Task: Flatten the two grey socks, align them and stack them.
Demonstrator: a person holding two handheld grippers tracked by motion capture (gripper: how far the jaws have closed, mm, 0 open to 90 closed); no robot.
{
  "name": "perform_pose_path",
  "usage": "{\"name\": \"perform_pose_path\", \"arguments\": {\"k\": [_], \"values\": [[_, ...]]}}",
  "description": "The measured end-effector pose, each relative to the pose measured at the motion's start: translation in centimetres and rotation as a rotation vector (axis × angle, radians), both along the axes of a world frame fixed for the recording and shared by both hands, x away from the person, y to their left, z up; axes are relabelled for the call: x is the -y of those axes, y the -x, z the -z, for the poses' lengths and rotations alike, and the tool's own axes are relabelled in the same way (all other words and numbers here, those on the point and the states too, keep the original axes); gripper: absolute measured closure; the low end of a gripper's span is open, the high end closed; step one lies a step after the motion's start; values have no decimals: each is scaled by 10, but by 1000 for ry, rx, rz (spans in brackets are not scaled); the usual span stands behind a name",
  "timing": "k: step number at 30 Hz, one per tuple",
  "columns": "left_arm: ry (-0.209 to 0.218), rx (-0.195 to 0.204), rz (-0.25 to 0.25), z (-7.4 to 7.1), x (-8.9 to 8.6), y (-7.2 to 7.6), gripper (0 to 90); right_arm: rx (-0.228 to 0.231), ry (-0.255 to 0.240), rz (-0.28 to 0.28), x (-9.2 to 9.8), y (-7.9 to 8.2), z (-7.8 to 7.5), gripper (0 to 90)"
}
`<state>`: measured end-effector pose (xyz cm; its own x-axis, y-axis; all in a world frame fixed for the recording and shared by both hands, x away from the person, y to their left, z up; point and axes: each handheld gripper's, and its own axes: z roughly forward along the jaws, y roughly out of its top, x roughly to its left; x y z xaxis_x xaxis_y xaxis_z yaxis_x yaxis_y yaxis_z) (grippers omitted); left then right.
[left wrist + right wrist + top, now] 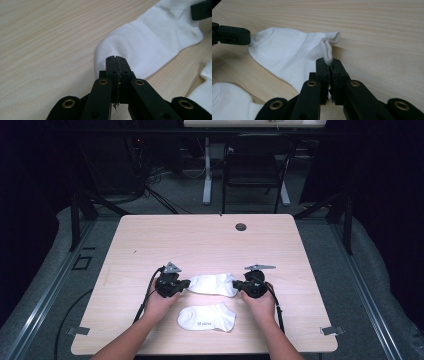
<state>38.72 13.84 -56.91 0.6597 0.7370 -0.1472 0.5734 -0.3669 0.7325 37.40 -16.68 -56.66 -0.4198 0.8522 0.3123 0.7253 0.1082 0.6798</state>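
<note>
Nearest the table's front edge: second sock point(206, 318), white, lying flat, untouched.
Just beyond it: held sock point(212, 284), stretched between both grippers.
Left gripper point(116, 59): jaws closed at that sock's toe end, pinching its edge.
Right gripper point(328, 61): jaws clamped on a bunched fold of the cuff.
Handling: light, limp, stretchy cloth; likely sags, so grip both ends.
Farther back: bare table point(200, 235).

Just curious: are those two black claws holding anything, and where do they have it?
Both pinch the far white sock: the left gripper at its toe end, the right gripper on the bunched cuff edge.
</note>
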Motion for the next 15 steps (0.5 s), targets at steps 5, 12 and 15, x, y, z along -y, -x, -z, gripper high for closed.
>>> {"name": "perform_pose_path", "arguments": {"k": [5,12,15], "values": [[-4,2,3,-2,-1,0,900,9,3,-7,-1,1,-3,864],[-13,23,-31,3,-1,-6,809,0,7,-10,-2,0,0,861],[-16,35,-42,7,2,-9,746,-2,6,-10,-3,-1,0,861]]}}
